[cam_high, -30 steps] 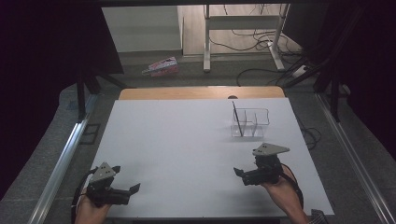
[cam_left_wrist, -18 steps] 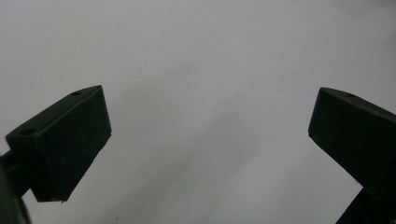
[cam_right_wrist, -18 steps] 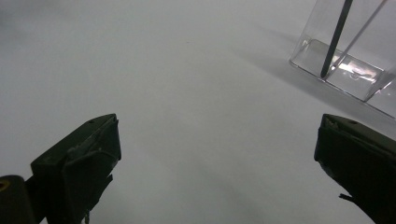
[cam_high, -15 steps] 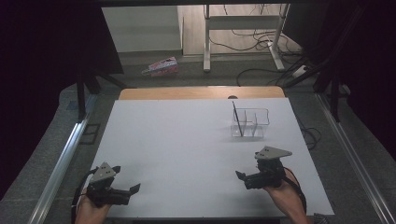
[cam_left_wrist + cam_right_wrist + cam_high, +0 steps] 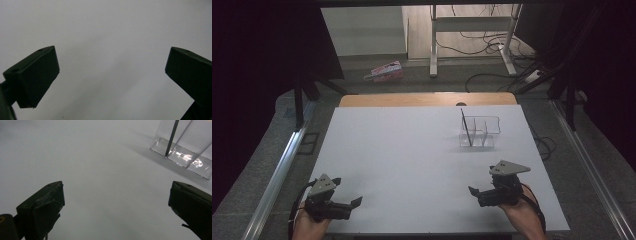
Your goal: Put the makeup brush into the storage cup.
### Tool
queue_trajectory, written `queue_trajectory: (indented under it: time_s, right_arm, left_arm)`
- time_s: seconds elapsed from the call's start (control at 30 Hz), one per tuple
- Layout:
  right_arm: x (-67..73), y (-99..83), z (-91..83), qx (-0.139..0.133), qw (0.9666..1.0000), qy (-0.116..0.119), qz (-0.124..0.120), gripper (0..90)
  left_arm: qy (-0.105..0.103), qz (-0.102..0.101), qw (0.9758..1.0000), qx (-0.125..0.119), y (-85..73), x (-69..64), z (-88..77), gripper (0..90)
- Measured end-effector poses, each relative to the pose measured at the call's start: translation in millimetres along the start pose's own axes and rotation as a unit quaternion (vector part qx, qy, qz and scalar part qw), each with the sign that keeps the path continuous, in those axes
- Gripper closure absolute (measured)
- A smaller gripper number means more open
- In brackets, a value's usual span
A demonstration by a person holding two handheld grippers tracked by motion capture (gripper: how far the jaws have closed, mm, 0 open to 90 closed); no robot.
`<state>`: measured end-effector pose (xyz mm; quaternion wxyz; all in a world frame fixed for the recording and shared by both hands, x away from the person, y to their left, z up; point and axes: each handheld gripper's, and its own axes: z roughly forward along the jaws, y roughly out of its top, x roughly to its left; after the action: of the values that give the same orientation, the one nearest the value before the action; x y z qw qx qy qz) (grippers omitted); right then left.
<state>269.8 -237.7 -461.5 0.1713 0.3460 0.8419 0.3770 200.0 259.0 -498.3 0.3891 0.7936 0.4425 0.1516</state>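
Note:
A clear plastic divided holder (image 5: 480, 132) stands on the white table (image 5: 412, 150) at the back right, with a thin dark stick (image 5: 466, 126) leaning upright in its left compartment. The right gripper view has the holder (image 5: 186, 147) and the stick (image 5: 172, 137) at its upper right. My right gripper (image 5: 474, 194) rests near the front right edge, open and empty, pointing left; its jaws stand wide apart (image 5: 116, 205). My left gripper (image 5: 354, 204) lies at the front left corner, open with nothing between its jaws (image 5: 112, 75).
Beyond the table's wooden far edge (image 5: 427, 99) lies a floor with a pink packet (image 5: 384, 71), cables (image 5: 477, 47) and a metal desk frame (image 5: 472, 22). Metal rails (image 5: 277, 175) run along both sides of the table.
My right gripper has drawn back toward the front edge and slightly right. The left gripper has stayed in place.

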Motion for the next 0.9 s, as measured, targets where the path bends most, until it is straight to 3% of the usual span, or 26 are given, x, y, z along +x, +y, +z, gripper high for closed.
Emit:
queue_trajectory:
  time_s: [0.9]
  right_arm:
    - [-5.9, -21.5, -19.7, 0.003, 0.9997, -0.022, 0.008, 0.0]
  left_arm:
    - [0.001, 0.0, 1.0, 0.002, -0.1, -0.1, 0.5, 0.0]
